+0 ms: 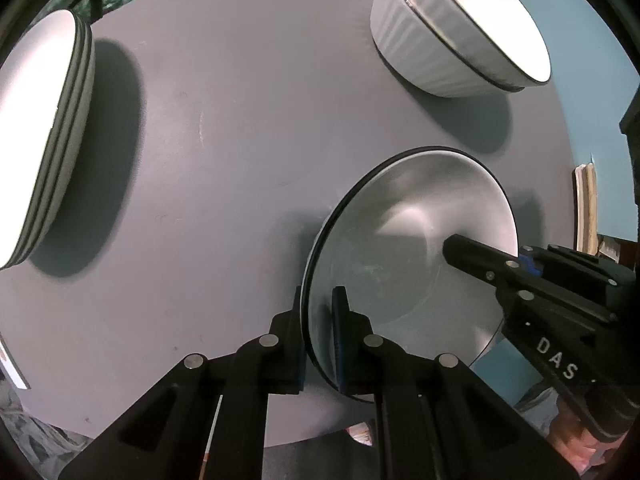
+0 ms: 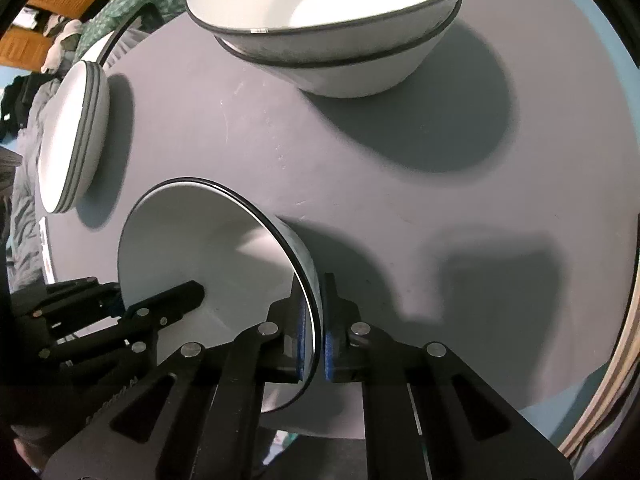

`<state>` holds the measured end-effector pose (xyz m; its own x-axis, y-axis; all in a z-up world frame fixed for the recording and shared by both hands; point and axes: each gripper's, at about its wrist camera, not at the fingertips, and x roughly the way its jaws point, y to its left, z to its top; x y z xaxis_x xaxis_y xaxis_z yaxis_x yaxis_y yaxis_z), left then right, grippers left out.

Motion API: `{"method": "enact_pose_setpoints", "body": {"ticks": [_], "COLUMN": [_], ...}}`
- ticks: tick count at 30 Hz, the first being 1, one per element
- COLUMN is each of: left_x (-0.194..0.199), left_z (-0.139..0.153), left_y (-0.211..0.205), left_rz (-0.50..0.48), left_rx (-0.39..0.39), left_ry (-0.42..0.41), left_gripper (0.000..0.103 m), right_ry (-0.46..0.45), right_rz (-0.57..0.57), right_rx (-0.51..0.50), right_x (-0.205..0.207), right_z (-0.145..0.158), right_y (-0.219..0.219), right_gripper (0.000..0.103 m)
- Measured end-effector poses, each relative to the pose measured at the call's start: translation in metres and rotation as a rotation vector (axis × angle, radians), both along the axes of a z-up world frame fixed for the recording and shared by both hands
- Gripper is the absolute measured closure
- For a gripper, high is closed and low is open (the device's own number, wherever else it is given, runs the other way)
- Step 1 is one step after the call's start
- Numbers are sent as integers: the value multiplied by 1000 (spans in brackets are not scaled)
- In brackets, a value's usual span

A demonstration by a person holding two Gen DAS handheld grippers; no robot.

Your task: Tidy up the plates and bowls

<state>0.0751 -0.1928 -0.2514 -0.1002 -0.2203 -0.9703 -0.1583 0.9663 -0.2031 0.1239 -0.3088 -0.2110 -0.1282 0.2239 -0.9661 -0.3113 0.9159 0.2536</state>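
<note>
On the desk, around six o'clock, both the left hand-held gripper and the right hand-held gripper are clenched on opposite rims of a bowl. Looks rigid, slippery, breakable, so rim grips seem smart.

A white bowl with a dark rim is sitting clamped at opposite rim edges; stacked bowls and plates are lying beyond the jaws.
</note>
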Motion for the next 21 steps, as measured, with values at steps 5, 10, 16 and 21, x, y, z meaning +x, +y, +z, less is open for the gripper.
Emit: {"method": "enact_pose_setpoints", "body": {"ticks": [5, 10, 16, 21], "left_x": [4, 15, 19, 33], "left_z": [18, 43, 67, 81], "left_y": [-2, -2, -12, -14], "left_rz": [-22, -33, -53, -69], "left_rx": [16, 13, 32, 41], "left_ry": [-24, -61, -126, -169], "left_gripper": [93, 93, 93, 93], "right_ry": [-15, -39, -71, -102], "right_rz": [-8, -14, -24, -41], "right_rx": [15, 29, 43, 50], "right_x": [1, 6, 16, 27], "right_z": [20, 43, 72, 90], "right_y": [-5, -12, -25, -34], "right_gripper": [96, 96, 96, 96]}}
